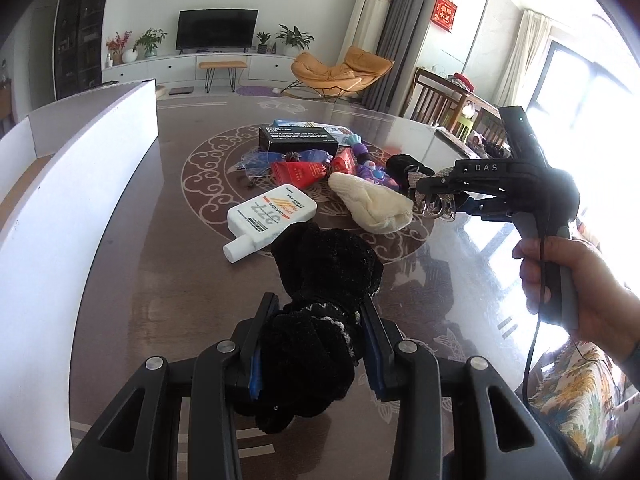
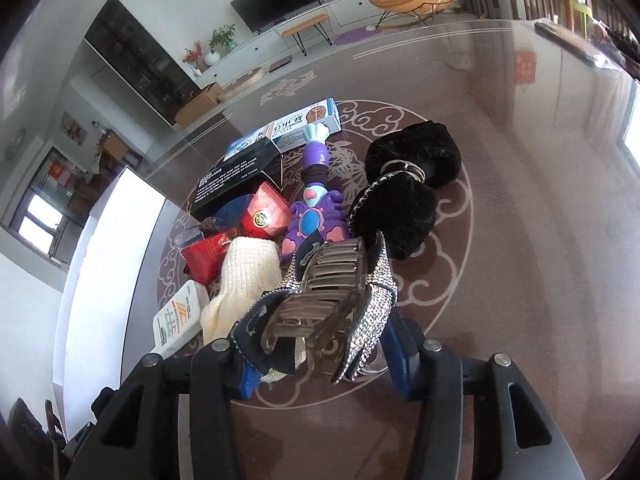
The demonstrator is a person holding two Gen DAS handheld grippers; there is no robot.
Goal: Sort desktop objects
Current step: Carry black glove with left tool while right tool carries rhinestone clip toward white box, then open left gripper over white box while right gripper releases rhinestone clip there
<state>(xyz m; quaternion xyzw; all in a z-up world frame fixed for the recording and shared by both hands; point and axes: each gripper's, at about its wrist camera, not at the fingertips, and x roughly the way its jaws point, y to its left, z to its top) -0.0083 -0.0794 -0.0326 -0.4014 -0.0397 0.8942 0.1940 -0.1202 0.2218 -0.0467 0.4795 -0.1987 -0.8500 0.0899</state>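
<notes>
Grip looks sound on both sides: left gripper jaws are clamped on the black scrunchie, low in the frame, and right gripper jaws pinch the rhinestone hair claw. Carry both clear of the table toward the white box at left.

The lower part of the black fluffy scrunchie is hidden between the blue pads. The sunscreen bottle is partly covered by the cream knitted cloth. The white box is cut off at the left edge. Small print on the black carton cannot be read.
</notes>
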